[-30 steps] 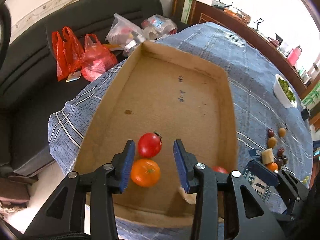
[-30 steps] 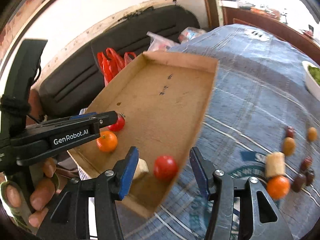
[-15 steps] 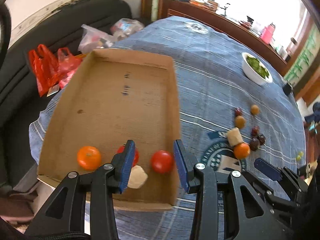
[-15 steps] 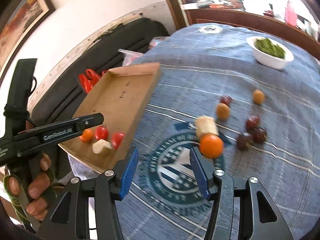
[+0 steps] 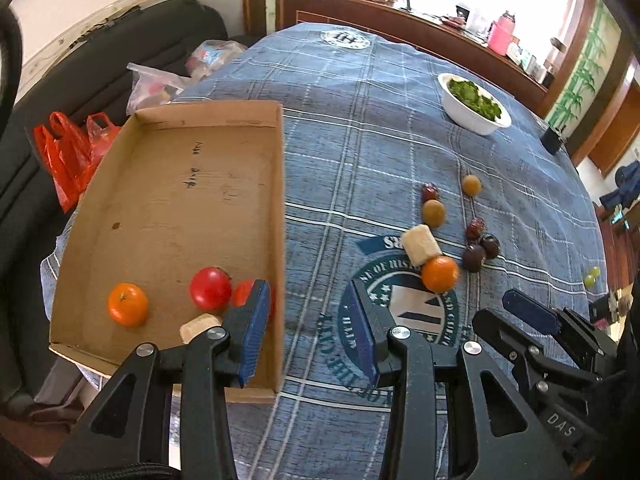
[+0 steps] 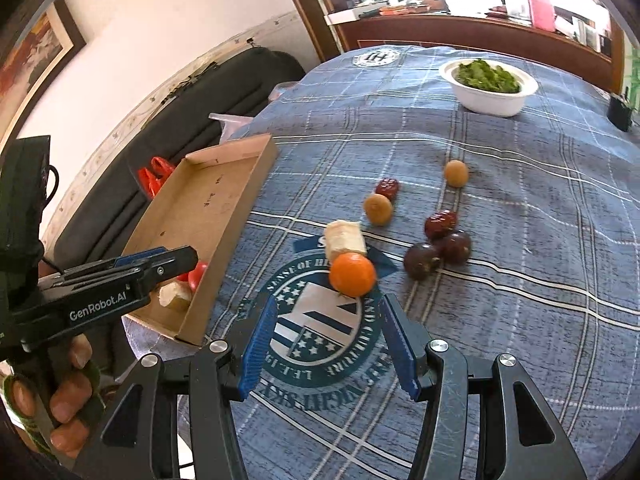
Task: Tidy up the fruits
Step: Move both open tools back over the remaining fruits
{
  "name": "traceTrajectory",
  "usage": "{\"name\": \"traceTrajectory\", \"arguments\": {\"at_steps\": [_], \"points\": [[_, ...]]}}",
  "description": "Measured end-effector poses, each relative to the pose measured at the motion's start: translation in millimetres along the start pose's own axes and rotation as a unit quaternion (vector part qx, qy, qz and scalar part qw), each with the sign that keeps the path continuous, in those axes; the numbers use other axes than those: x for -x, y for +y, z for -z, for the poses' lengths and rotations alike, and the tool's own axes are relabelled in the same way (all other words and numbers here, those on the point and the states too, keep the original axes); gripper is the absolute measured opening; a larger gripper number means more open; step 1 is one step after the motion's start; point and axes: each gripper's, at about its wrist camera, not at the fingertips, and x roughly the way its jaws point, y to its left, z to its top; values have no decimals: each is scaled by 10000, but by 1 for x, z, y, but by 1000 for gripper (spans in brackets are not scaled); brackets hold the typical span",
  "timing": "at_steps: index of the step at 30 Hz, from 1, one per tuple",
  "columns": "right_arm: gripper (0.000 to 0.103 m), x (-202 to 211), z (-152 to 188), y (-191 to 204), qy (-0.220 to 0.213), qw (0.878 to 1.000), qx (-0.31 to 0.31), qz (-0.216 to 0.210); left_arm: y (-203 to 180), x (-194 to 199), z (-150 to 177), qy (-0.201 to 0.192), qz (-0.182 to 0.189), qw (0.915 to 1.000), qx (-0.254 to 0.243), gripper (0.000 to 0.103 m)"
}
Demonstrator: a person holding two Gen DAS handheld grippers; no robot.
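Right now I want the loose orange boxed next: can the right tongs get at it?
Probably yes: the right tongs are open, the orange lies just ahead, only the pale chunk behind touches it.

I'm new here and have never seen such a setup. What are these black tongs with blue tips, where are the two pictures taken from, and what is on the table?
There is no robot: a person holds one pair of hand tongs in each hand, and each carries a wide-angle camera looking along its fingers. One picture looks out from the left tongs, the other from the right tongs. Both stand open and hold nothing.

On the blue checked tablecloth lies a shallow brown cardboard tray with a small orange, two red tomatoes and a beige chunk. Loose on the cloth are another orange, a pale block, and small brown and dark red fruits. Farther back stands a white bowl of greens.
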Motion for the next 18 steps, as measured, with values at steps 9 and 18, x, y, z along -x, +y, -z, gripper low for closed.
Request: {"name": "traceTrajectory", "arguments": {"at_steps": [9,18], "points": [[55,7,14,-24,17,9997,-202,121,-25,-9,8,192,154,9994,-247,38],[50,8,14,-50,-103,9984,-470,288,-41,-22,10,390,321,9981,-365,38]]}}
